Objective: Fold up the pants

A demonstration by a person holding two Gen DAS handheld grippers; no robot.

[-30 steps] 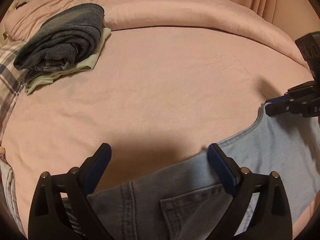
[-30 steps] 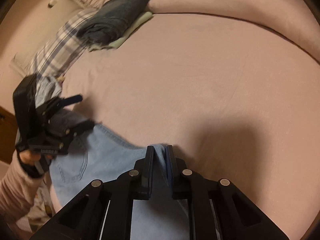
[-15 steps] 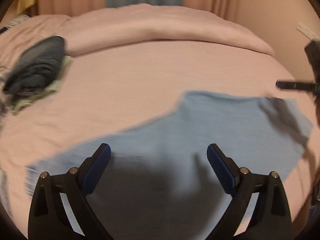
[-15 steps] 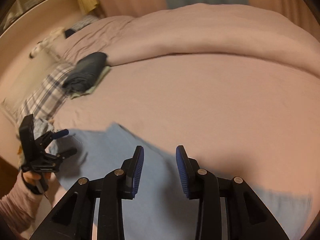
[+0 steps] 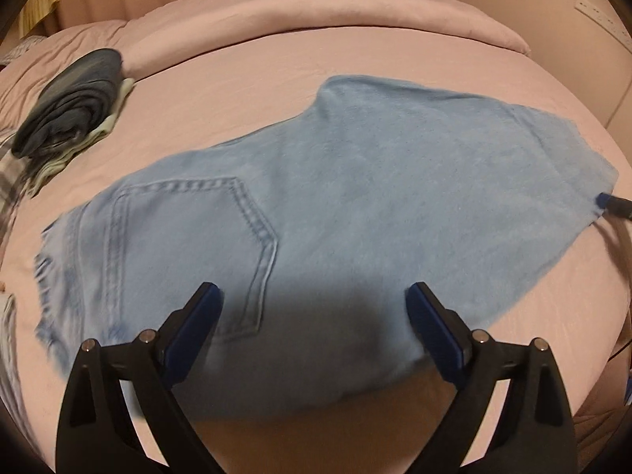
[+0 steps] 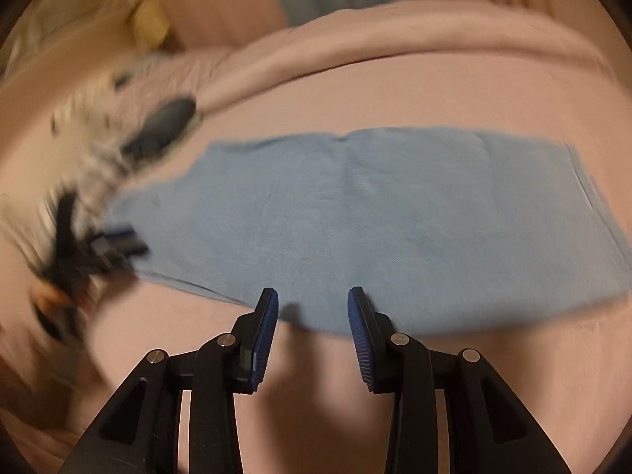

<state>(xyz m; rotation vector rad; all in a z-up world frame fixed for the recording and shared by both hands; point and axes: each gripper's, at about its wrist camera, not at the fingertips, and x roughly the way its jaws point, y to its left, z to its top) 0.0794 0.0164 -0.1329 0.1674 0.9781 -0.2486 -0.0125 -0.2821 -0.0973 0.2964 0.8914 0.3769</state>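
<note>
Light blue denim pants (image 5: 355, 205) lie spread flat on the pink bed, back pocket (image 5: 189, 233) up; they also show in the right wrist view (image 6: 375, 221). My left gripper (image 5: 314, 316) is open wide and empty, just above the pants' near edge. My right gripper (image 6: 313, 316) is open and empty at the pants' near edge; its blue tip shows at the right edge of the left wrist view (image 5: 610, 202). The left gripper appears blurred in the right wrist view (image 6: 98, 245).
A stack of folded dark and pale green clothes (image 5: 71, 114) lies at the far left of the bed, next to a plaid pillow (image 5: 8, 166). A rolled pink duvet (image 5: 316, 12) runs along the back. The bed's edge is near on the right.
The right gripper let go of the pants and opened. The pants went from bunched at the near edge to spread flat on the bed. Both grippers pulled back and up.
</note>
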